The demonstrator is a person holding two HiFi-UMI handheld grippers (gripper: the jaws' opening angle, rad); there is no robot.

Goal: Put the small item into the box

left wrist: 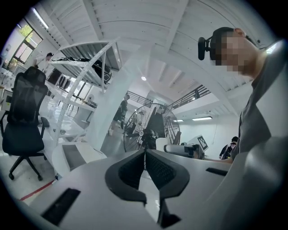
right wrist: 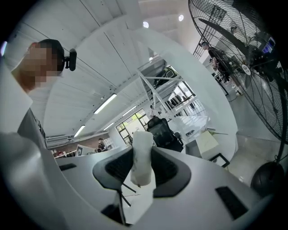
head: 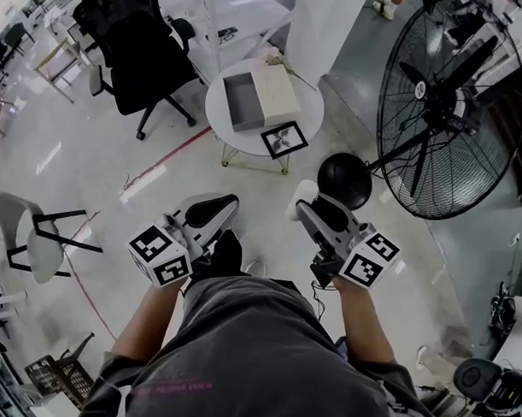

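A small white cylindrical item (right wrist: 141,157) stands upright between the pads of my right gripper (right wrist: 143,166), which is shut on it. In the head view the item (head: 302,196) shows at the tip of the right gripper (head: 307,203), held over the floor well short of the table. The open box (head: 242,101), grey inside, lies on a round white table (head: 309,116) with its pale lid (head: 277,92) beside it. My left gripper (head: 229,202) is shut with nothing in it, its pads meeting (left wrist: 145,155). The box (right wrist: 204,141) sits far ahead to the right in the right gripper view.
A black-framed marker card (head: 284,140) lies at the table's near edge. A large standing fan (head: 445,103) with a round black base (head: 344,180) is on the right. A black office chair (head: 136,54) stands left of the table, and a grey chair (head: 35,237) further left.
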